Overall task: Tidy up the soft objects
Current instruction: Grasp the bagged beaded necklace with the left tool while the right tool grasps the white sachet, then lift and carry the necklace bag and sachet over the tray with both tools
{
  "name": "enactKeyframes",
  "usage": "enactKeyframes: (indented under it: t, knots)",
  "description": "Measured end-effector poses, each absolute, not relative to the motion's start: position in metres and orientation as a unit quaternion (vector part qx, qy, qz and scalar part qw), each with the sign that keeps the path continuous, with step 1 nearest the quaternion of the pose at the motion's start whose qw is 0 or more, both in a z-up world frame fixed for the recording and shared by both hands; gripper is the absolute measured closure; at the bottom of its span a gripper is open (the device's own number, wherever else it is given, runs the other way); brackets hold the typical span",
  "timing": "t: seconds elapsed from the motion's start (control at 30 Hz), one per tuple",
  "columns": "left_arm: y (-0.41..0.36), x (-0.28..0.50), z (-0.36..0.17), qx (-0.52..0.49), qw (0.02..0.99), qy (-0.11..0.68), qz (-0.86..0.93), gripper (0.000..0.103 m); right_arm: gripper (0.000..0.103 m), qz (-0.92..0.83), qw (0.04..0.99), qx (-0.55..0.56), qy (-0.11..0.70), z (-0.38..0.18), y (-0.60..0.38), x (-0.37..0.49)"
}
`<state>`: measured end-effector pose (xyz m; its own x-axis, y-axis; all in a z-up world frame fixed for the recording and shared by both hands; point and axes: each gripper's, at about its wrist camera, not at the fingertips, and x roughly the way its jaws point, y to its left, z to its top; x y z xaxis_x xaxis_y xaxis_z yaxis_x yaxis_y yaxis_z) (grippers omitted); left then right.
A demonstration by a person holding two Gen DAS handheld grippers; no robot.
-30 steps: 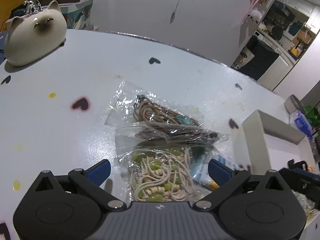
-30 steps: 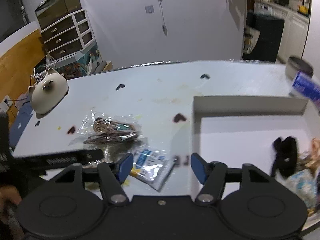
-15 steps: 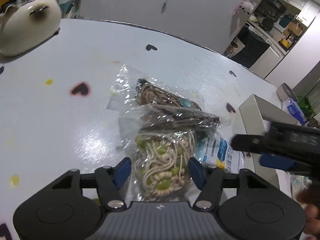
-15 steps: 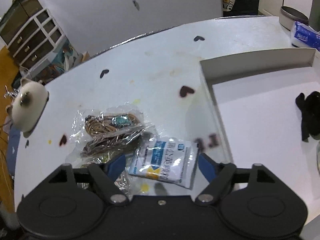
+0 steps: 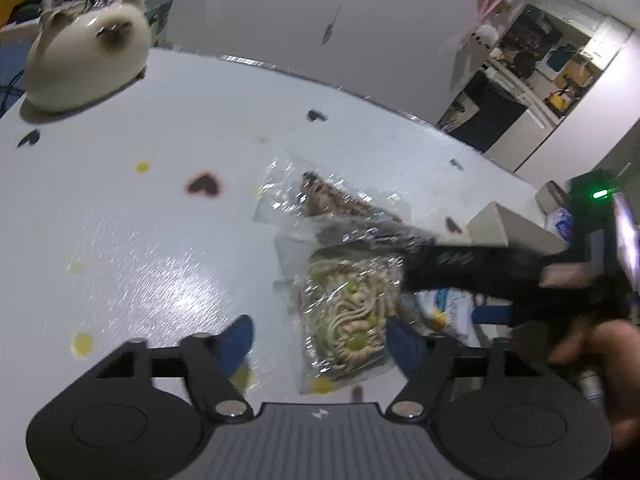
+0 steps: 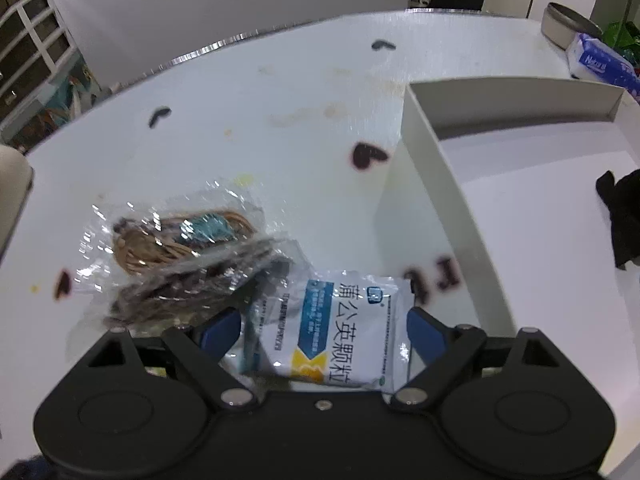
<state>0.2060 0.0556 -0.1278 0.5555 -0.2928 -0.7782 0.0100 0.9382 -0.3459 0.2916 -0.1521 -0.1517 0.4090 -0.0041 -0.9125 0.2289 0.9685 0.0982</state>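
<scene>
A white and blue sachet (image 6: 340, 332) lies on the white table between the open fingers of my right gripper (image 6: 324, 334). Beside it lie clear bags: one with tan cords (image 6: 184, 240), one with dark cords (image 6: 192, 292). In the left wrist view a clear bag of cream and green beaded cords (image 5: 348, 320) lies just right of my open, empty left gripper (image 5: 320, 340). The right gripper's black body (image 5: 500, 272) reaches in from the right over the sachet (image 5: 444, 308). A white box (image 6: 432, 184) stands to the right and holds a black cloth (image 6: 624, 216).
A cream cat-shaped pot (image 5: 84, 68) stands at the table's far left. A tissue pack (image 6: 600, 64) and a grey tin (image 6: 568, 28) sit behind the box. Heart marks and yellow spots dot the table (image 5: 160, 220).
My right gripper has moved forward and down, so the sachet now lies between its fingers. My left gripper has drawn back and left, off the beaded-cord bag, and opened wider.
</scene>
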Motion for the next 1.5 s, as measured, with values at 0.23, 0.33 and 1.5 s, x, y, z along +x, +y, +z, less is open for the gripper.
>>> enactKeyframes:
  t: [0.23,0.33,1.5]
  knots:
    - [0.049,0.211,-0.124,-0.178,0.866,0.457,-0.095,0.018,0.020,0.023,0.860,0.025,0.509,-0.152,-0.144,0.278]
    - [0.050,0.212,-0.126,-0.188,0.861,0.465,-0.080,0.014,0.021,0.055,0.859,0.007,0.509,-0.152,-0.142,0.265]
    - [0.019,0.179,-0.152,-0.046,0.838,0.540,-0.069,0.009,0.018,0.180,0.838,-0.052,0.513,-0.148,-0.157,0.167]
